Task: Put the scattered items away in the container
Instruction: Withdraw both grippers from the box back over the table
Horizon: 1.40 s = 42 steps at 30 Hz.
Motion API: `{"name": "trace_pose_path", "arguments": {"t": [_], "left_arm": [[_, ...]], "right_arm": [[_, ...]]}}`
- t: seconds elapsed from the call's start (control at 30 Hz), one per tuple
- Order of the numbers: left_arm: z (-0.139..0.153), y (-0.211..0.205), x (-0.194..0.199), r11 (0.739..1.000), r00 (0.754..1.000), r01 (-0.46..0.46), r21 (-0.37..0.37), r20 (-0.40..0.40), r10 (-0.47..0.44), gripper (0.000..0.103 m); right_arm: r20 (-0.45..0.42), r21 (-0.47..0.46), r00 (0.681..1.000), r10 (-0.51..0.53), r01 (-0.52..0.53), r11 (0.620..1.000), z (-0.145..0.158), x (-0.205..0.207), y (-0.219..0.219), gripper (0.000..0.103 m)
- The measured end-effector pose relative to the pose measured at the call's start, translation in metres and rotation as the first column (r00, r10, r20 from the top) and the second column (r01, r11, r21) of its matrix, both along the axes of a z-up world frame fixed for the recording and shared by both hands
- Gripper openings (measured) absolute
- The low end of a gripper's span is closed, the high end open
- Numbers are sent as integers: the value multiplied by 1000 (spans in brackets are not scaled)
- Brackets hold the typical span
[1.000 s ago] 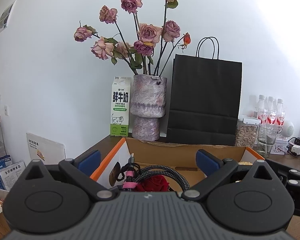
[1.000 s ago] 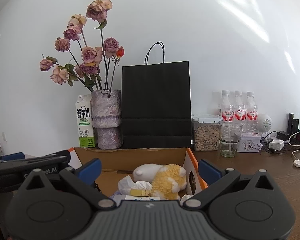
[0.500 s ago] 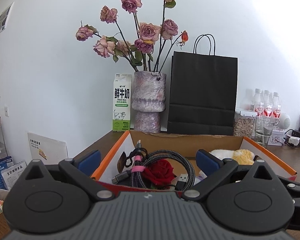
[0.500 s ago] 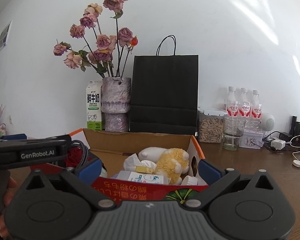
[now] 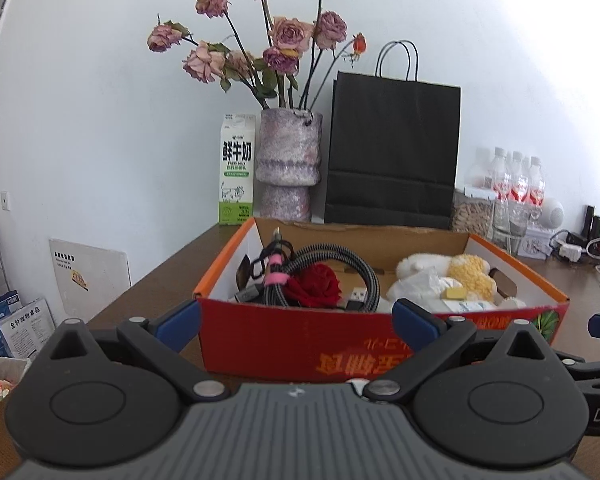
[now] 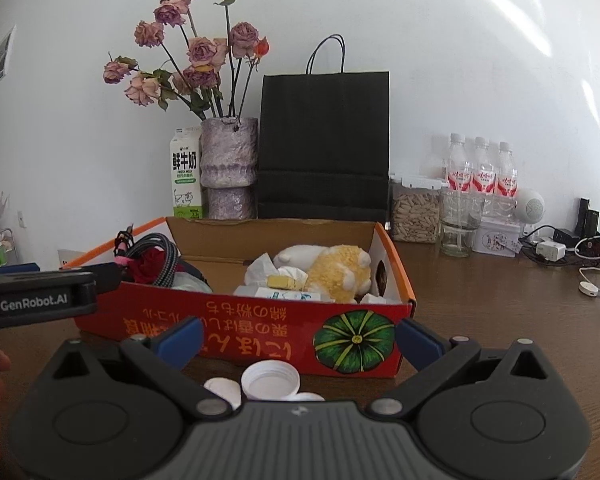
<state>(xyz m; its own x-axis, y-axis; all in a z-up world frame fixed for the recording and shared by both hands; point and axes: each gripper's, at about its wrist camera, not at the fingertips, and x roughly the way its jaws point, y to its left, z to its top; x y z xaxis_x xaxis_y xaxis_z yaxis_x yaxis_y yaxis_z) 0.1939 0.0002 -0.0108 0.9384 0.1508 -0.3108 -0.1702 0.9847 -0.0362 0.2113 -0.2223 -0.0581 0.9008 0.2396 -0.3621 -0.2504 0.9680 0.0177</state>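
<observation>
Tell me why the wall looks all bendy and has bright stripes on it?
Both views use fisheye lenses, so the edges curve and the corners go dark. In the right wrist view, streaks of light glare across the white wall. In the left wrist view, the bottles look washed out by brightness.
</observation>
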Motion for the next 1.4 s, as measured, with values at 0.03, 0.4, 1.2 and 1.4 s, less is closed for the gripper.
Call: {"name": "trace_pose_path", "arguments": {"t": [0.03, 0.4, 1.2, 1.4], "left_arm": [[-1, 0, -1, 1000, 1000, 5, 3, -11, -5, 103], [-7, -7, 1, 996, 980, 84, 21, -185, -79, 103], [-29, -10, -1, 979, 886, 205, 7, -425, -183, 103], [-28, -11, 2, 980, 892, 200, 10, -416, -178, 103]], "right_arm": [[-17, -2, 1000, 1, -1, 1000, -1, 0, -1, 103], [-137, -54, 991, -5, -2, 999, -12, 2, -17, 103], [-283, -112, 959, -1, -32, 993, -24, 9, -30, 103], [-289, -120, 957, -8, -28, 992, -27, 6, -32, 103]]}}
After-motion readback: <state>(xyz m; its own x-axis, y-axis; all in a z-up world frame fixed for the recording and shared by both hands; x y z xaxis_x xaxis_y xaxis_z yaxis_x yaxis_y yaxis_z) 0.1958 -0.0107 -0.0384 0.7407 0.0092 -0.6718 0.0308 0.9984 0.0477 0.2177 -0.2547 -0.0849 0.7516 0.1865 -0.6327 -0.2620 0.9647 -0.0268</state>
